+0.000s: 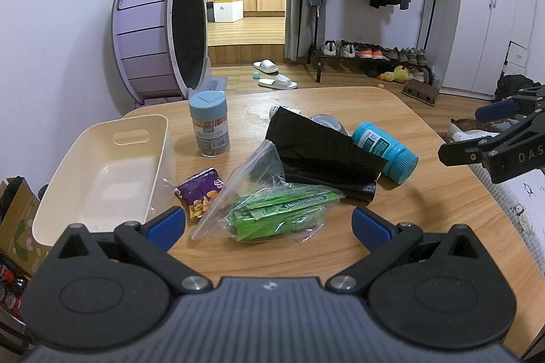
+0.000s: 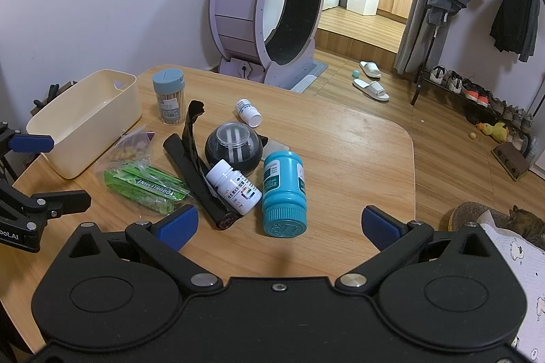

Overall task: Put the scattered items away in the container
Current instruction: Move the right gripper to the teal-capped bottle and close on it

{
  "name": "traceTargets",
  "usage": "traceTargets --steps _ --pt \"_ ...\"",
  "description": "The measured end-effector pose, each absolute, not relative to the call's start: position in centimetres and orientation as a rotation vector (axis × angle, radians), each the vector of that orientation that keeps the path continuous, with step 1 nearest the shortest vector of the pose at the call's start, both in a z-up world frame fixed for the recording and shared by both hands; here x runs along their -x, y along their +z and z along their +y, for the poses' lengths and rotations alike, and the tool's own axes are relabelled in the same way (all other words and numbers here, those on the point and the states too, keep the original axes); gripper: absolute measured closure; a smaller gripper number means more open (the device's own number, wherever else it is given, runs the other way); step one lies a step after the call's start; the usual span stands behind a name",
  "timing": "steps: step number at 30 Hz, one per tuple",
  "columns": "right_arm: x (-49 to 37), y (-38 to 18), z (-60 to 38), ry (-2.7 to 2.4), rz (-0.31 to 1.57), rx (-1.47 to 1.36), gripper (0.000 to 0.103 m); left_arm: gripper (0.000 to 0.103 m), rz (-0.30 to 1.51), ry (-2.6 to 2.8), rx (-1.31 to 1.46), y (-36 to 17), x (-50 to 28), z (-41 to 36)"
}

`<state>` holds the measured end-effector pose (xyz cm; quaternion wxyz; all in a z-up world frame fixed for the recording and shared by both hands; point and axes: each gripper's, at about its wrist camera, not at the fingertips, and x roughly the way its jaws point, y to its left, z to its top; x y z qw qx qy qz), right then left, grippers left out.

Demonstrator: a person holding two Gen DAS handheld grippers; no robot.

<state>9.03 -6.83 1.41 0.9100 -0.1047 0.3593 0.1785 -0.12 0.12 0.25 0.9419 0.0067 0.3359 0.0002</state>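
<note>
A cream bin [image 1: 102, 172] [image 2: 85, 121] stands empty at the table's left. Beside it stand a blue-lidded toothpick jar [image 1: 209, 124] [image 2: 168, 97], a purple snack packet [image 1: 201, 192], and a clear bag of green gum packs [image 1: 272, 213] [image 2: 146, 182]. A black bag roll [image 1: 323, 155] [image 2: 201, 179], a teal bottle [image 1: 385, 151] [image 2: 282, 189], two white pill bottles [image 2: 235, 187] [image 2: 248, 112] and a black round jar [image 2: 235, 148] lie mid-table. My left gripper [image 1: 269, 225] hovers open in front of the gum bag. My right gripper [image 2: 279, 226] is open near the teal bottle's cap.
A purple cat wheel [image 2: 269, 8] stands behind the wooden table [image 2: 357, 151]. Slippers [image 2: 371, 80], a shoe rack [image 2: 477, 93] and hanging clothes fill the room to the right. A cat [image 2: 524, 223] lies on the floor at the right.
</note>
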Motion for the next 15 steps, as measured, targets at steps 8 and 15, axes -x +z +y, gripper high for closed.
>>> traceTargets --steps 8,15 --pt "-9.2 0.7 -7.1 0.366 0.756 0.209 0.0 0.0 0.684 -0.015 -0.021 0.2 0.3 -0.1" --pt "-9.7 -0.4 -8.4 0.345 0.708 0.182 0.0 0.0 0.663 -0.025 -0.016 0.1 0.5 0.0"
